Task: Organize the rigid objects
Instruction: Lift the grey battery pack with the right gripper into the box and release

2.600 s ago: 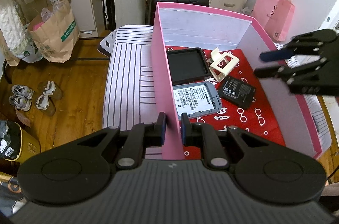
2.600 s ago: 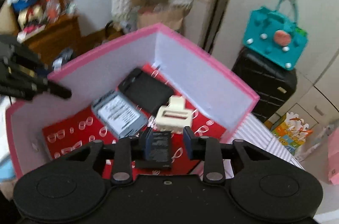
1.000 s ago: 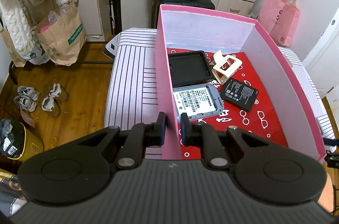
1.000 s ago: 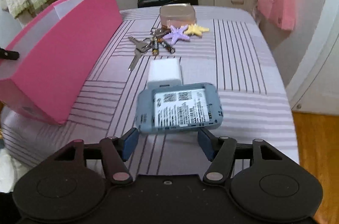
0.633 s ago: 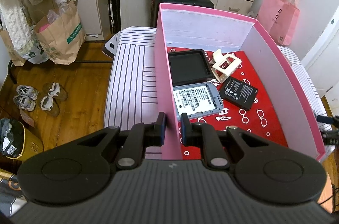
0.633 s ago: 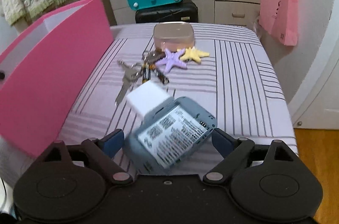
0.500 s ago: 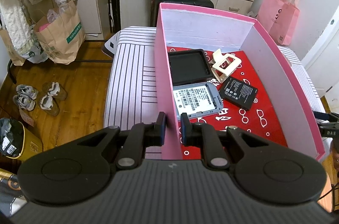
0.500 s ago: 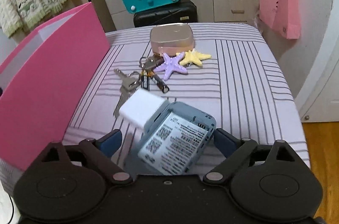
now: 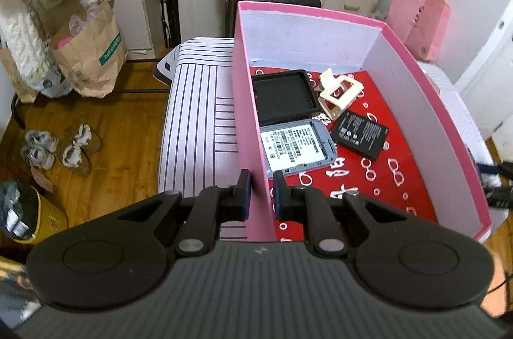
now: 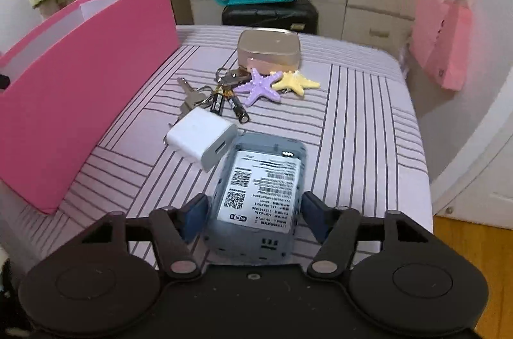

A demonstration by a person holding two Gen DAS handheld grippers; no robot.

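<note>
Right gripper point(image 10: 253, 217) is closing around the grey device point(image 10: 259, 194), which is lying label-up on the striped table point(image 10: 368, 146) near its front edge, directly between the two blue pads; a sliver of gap is showing on both sides, so the pads are not yet pressing. Long axis of the device is running away from the fingers, so the jaws are spanning its short width. Its far left corner is sitting just beside, possibly touching, the white charger point(image 10: 202, 140); judgement: a lift could nudge the charger. Beyond that are lying the keys point(image 10: 192, 97), two small batteries point(image 10: 229, 106), a purple starfish point(image 10: 259, 84) and yellow starfish point(image 10: 296, 82), then a tan case point(image 10: 269, 49) toward the far edge. The pink box point(image 10: 80, 82) is standing along the table's left side, nothing between it and the device but open cloth. Left gripper point(image 9: 261, 191) is pinching the near left wall of the pink box, one pad outside, one inside, steadying it. Inside the box are already lying a second grey device point(image 9: 295, 143), a black battery point(image 9: 359, 134), a black tray point(image 9: 283, 97) and a cream clip point(image 9: 338, 94); its near right floor is free.
</note>
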